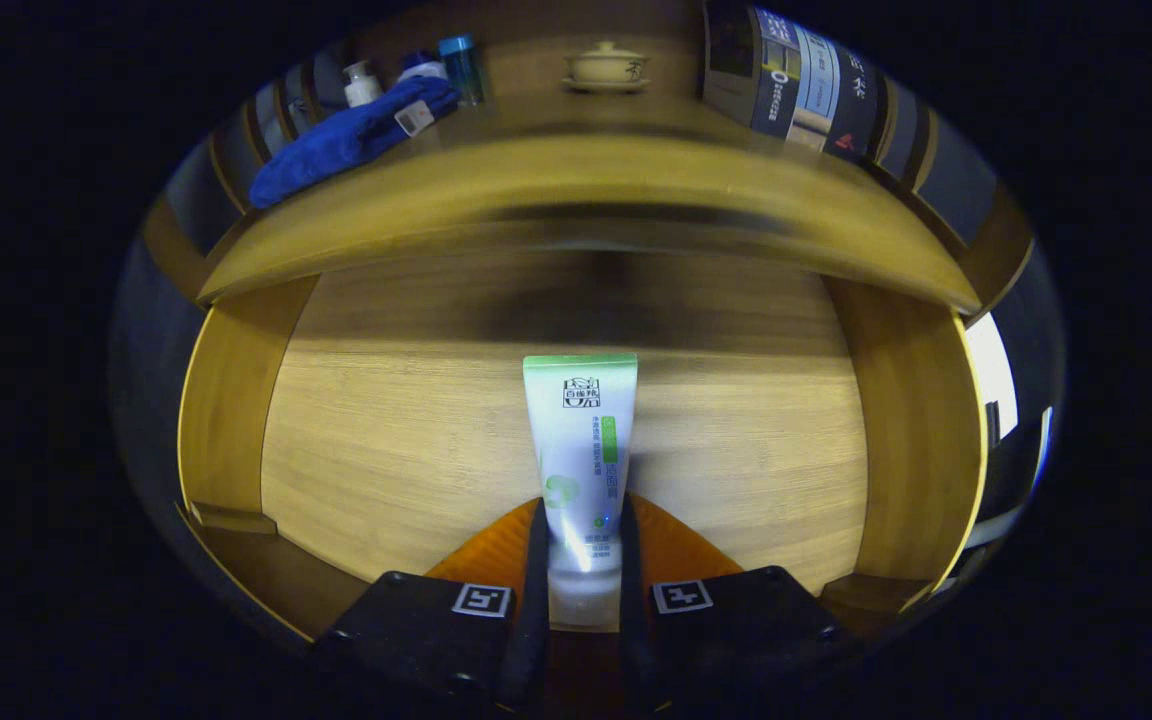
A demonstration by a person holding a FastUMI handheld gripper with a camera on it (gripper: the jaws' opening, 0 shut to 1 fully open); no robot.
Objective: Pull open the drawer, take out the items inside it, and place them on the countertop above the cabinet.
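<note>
A: What are your fingers doing right now?

B: Your gripper (581, 560) is closing narrowly on the tube (581, 450); both fingers (534, 580) are pressing its lower end from either side, and the tube is standing up between them, its flat crimped end pointing away from you. Its cap end is sinking out of sight between the fingers, so you cannot see how it finishes.

A: And where is the tube sitting against the drawer?

B: You are holding it over the open drawer (226, 400), whose wooden floor is spreading wide on both sides of the fingers. The two side walls are standing well apart from the tube, so there is open room left and right. Something orange (671, 545) is showing just behind the fingers, partly covered by them; what it is, you cannot tell.

A: What is lying beyond?

B: The front edge of the worktop (576, 190) is arching above the drawer, blurred. On it, far beyond the fingers, a blue cloth (346, 140) is lying to the left beside small bottles (461, 65), and a lidded cup (605, 67) is standing near the middle. Books (806, 85) are standing to the right, partly cut off.
</note>
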